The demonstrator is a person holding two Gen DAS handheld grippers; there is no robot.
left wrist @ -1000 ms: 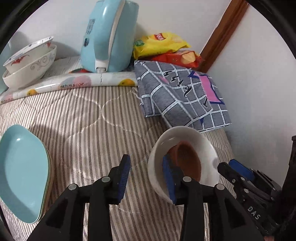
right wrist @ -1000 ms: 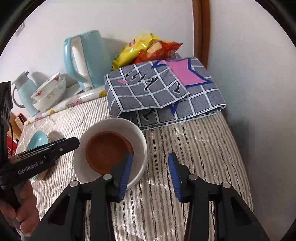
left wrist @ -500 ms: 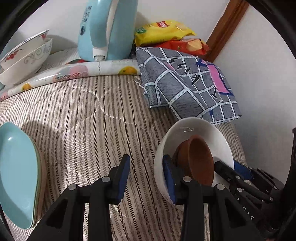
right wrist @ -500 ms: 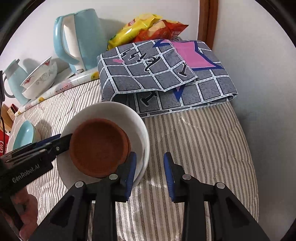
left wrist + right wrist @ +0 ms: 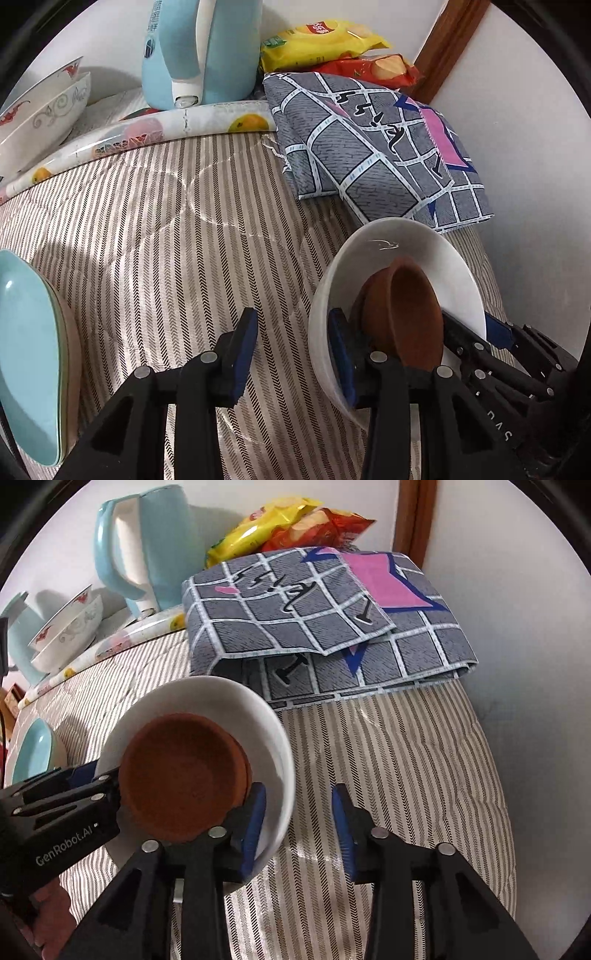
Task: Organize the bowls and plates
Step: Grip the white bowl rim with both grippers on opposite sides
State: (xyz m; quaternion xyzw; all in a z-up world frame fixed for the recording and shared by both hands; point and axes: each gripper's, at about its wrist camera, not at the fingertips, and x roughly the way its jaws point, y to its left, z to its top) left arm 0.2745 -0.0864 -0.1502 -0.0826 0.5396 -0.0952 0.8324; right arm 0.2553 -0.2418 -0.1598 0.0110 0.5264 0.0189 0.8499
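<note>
White bowl [image 5: 273, 734] with brown bowl [image 5: 184, 775] nested inside, raised off striped bed cover [image 5: 166, 240], just in front of folded grey checked cloth [image 5: 317, 627]. Bowl mouths tilted toward cloth. Left tongs [image 5: 291, 350] apart, straddling white bowl's left rim. Right tongs [image 5: 297, 823] apart, straddling right rim. Teal plates [image 5: 26, 350] well left of cloth.

Striped quilt [image 5: 155, 236] underneath. Lying directly on it: folded cloth [image 5: 373, 147] by the wall, fruit-print roll [image 5: 147, 129] along the back, teal plates [image 5: 26, 343] stacked at left.
</note>
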